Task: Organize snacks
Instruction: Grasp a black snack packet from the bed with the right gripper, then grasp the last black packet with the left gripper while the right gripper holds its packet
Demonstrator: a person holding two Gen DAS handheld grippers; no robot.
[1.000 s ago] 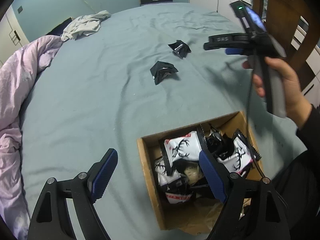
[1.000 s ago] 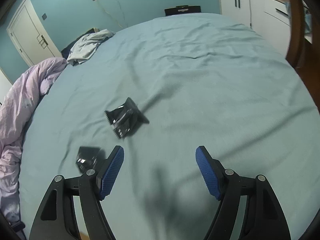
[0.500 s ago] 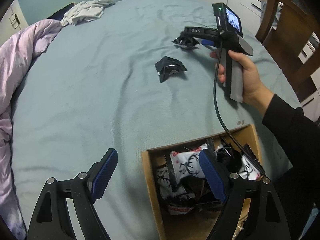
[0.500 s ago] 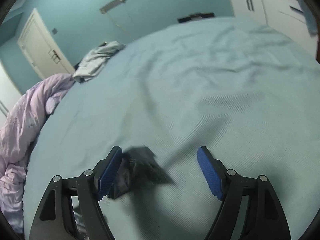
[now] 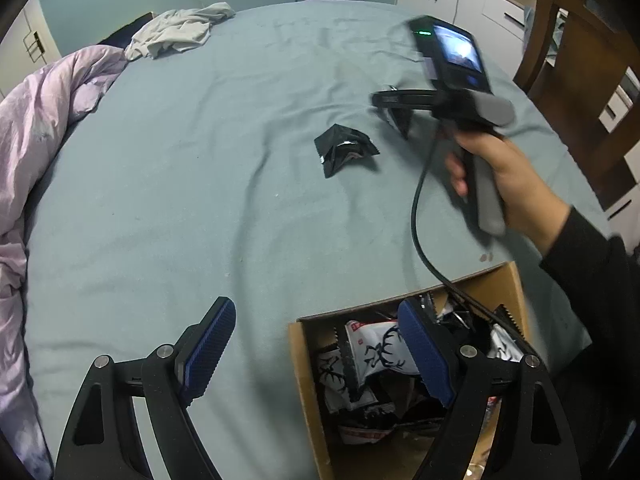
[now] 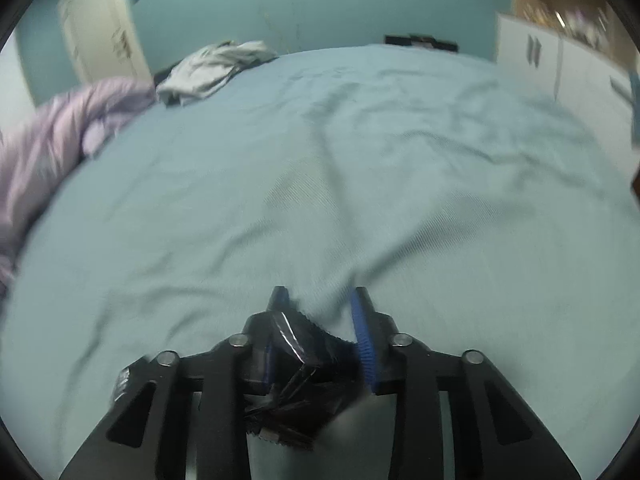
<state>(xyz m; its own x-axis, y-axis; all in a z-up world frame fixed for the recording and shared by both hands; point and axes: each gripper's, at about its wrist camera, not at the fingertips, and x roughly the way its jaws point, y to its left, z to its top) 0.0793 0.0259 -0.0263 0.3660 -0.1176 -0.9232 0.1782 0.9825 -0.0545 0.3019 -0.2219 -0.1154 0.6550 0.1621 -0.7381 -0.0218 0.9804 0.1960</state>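
Your right tongs [image 6: 320, 340] have just closed on a black snack packet [image 6: 304, 364]; the cardboard box [image 5: 304, 364] lies near you, under the wide, empty left tongs [image 5: 316, 344]

left wrist: high, steeply down over box [image 5: 404, 312] | right wrist: low, near sheet [image 6: 360, 152] | shared: sheet
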